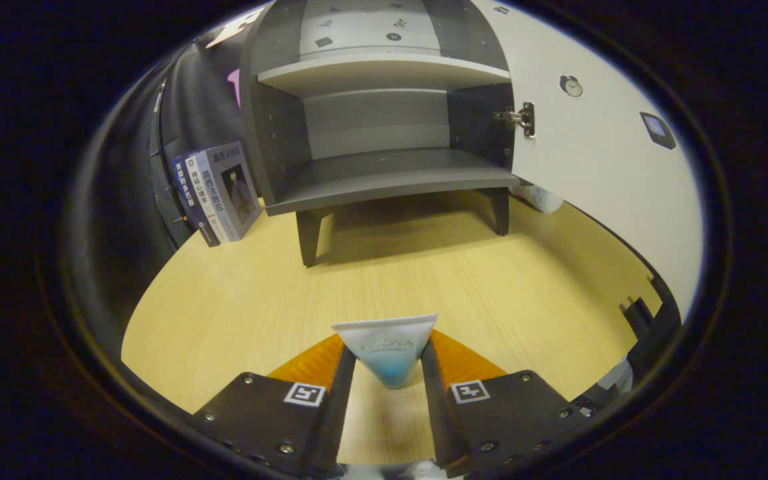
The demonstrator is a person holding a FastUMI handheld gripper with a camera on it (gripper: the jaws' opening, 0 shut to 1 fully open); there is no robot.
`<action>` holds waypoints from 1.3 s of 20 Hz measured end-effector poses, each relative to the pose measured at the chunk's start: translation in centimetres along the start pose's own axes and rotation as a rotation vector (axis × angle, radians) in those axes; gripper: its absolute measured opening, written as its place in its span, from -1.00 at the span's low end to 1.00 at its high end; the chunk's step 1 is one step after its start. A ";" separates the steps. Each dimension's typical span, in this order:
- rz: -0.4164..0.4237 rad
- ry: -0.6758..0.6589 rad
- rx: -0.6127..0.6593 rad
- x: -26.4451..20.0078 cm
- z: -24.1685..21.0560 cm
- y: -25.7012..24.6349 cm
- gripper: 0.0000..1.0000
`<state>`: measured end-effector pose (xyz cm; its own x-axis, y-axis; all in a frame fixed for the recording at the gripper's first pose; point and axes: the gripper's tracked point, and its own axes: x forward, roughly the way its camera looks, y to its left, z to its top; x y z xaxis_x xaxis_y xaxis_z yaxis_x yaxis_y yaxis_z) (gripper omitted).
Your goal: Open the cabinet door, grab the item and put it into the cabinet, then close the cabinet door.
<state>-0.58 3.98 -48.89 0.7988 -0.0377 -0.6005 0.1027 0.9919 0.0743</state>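
Door step done, by the look of it: white cabinet door [597, 153] swung wide to the right of the dark grey two-shelf cabinet [384, 133], lower shelf [391, 177] bare, so now the carrying step. Gripper [389, 363] closed onto the small white squeeze tube with a blue lower end [387, 353], both fingers appearing to press its sides, tube standing between the tips above the light wooden tabletop [391, 280], cabinet well beyond. Next, probably: forward and up to the lower shelf, keeping clear of the door's hinge [521, 119] and the upright books [217, 193] left of the cabinet, then release well inside.
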 end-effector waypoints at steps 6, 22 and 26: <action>0.043 0.014 0.013 0.2 0.0 0.3 0.08; 0.131 -0.174 -0.108 -6.1 18.5 2.3 0.07; 0.150 -0.279 -0.143 -8.3 27.8 3.2 0.07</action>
<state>9.59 4.10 -21.52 0.9320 0.0973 -0.3491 -0.0960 0.9952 0.0211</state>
